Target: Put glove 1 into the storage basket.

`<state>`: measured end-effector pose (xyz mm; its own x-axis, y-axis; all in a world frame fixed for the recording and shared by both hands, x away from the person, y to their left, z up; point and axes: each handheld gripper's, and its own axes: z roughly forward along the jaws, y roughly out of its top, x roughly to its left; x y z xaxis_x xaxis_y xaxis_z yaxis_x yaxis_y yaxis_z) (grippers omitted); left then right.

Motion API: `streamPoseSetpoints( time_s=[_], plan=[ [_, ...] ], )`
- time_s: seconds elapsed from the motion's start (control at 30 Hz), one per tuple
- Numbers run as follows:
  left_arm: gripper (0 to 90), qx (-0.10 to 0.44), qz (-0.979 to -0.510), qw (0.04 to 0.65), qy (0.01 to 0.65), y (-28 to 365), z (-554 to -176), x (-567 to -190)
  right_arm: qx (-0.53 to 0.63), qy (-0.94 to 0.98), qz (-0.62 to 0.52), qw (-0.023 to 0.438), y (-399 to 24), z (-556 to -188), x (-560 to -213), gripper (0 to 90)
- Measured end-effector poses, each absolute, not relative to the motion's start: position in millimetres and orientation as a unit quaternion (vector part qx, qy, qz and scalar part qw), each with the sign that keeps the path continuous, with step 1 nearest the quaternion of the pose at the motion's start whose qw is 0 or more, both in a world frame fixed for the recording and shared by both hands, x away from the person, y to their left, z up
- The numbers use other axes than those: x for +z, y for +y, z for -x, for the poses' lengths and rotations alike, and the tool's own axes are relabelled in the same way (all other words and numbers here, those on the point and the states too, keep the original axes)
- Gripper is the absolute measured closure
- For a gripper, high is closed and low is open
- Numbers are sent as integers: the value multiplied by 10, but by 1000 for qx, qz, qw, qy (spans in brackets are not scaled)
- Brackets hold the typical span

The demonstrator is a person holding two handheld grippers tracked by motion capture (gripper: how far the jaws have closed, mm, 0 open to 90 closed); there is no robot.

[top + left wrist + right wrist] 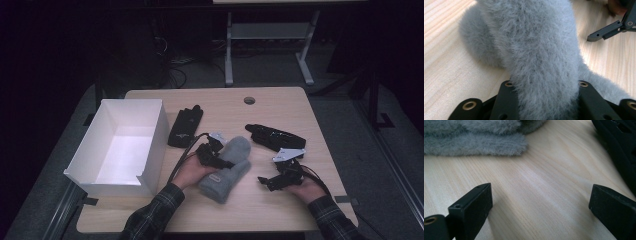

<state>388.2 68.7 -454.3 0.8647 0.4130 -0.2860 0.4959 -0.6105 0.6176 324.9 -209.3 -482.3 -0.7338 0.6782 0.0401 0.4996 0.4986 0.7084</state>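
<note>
A grey fluffy mitten lies on the wooden table, a little in front of its middle. My left gripper comes at the mitten from the left and is shut on it. In the left gripper view the grey fur bulges up between the two black jaws, pinched at their base. To the mitten's right, my right gripper rests low on the table with its jaws wide open. Between them there is only bare wood. One of its fingers also appears in the left gripper view.
An open white box stands at the table's left. A flat black device lies beside it. A longer black device lies just behind my right gripper, its edge close by. A round hole sits near the table's far edge.
</note>
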Motion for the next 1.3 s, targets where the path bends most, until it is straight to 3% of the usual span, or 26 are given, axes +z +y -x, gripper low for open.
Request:
streamPoseSetpoints(
  time_s=[0.27,0.77,1.3],
  plan=[
    [718,-49,-884,383,263,778,-3867,-4361,364,857,-345,123,-2093,-3250,-4823,40],
    [717,38,-864,428,261,1010,-3703,-3447,363,856,-347,123,-2091,-3251,-4824,33],
    [713,78,-846,452,272,1472,-3680,-2674,363,857,-345,124,-2092,-3253,-4825,32]
  ],
)
